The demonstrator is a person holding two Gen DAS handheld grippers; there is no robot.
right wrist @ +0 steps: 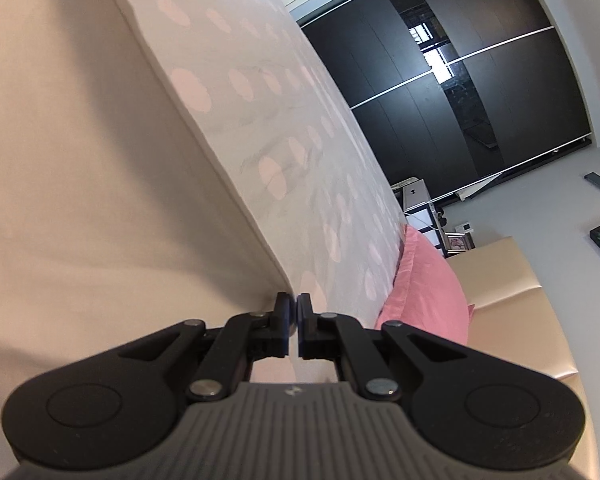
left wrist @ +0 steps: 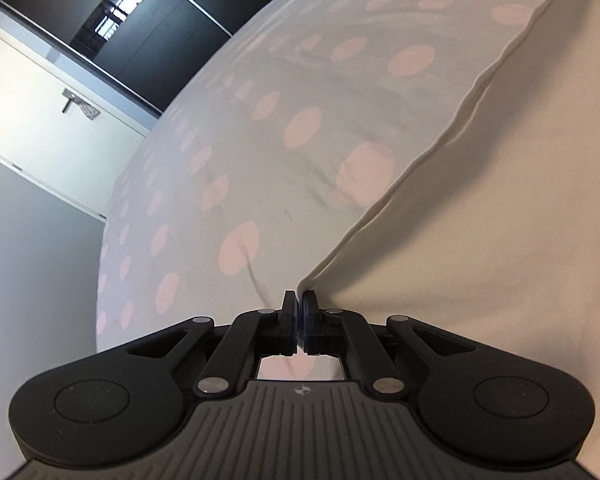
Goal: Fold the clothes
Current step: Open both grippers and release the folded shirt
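A cream garment (left wrist: 500,240) lies on a bed sheet with pink dots (left wrist: 300,128). My left gripper (left wrist: 299,300) is shut on the garment's corner, where its hem edge runs away up to the right. In the right wrist view the same cream garment (right wrist: 80,160) fills the left side over the dotted sheet (right wrist: 284,120). My right gripper (right wrist: 293,304) is shut on another corner of the garment, with its edge running up and left from the fingertips.
A pink pillow (right wrist: 428,288) and a beige headboard (right wrist: 512,288) lie right of the right gripper. A dark sliding wardrobe (right wrist: 460,92) stands beyond the bed. A white door (left wrist: 40,120) and the bed's left edge show in the left wrist view.
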